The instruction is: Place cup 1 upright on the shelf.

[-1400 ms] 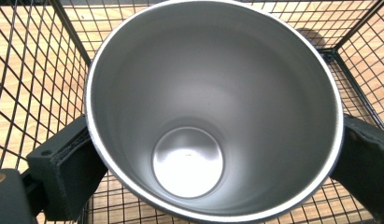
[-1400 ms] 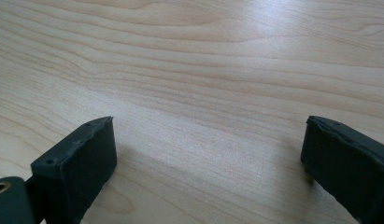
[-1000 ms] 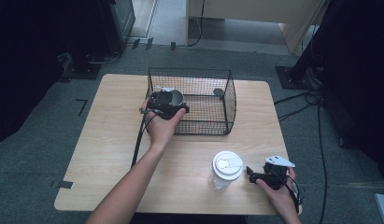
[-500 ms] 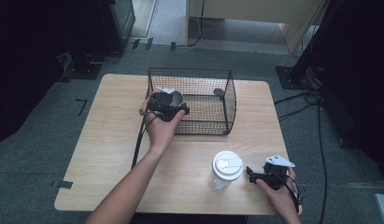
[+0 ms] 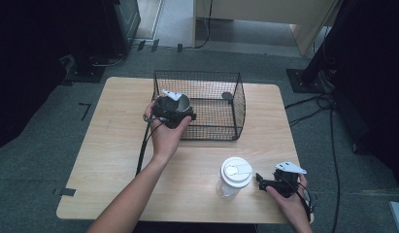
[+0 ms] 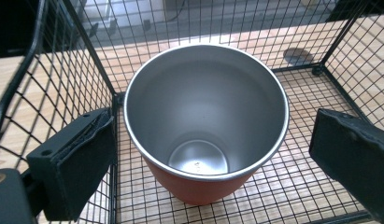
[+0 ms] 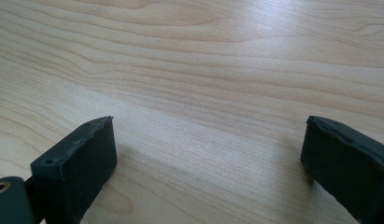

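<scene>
A steel cup (image 6: 206, 116) with a red-orange outside stands upright on the floor of the black wire basket (image 5: 211, 132), in its front left corner. My left gripper (image 6: 213, 154) reaches over the basket's left front edge, and its open jaws stand on either side of the cup (image 5: 183, 101) without pressing on it. The cup is empty. My right gripper (image 5: 261, 181) rests low over the table's front right part, open, with bare wood between its jaws (image 7: 208, 154). Just left of it stands a clear cup with a white lid (image 5: 236, 173).
A small dark round thing (image 6: 297, 55) lies on the basket floor at the back right (image 5: 227, 95). The basket sits at the far middle of the wooden table (image 5: 114, 145). A cable trails from the left gripper along the forearm. Dark stands and cables lie on the floor around.
</scene>
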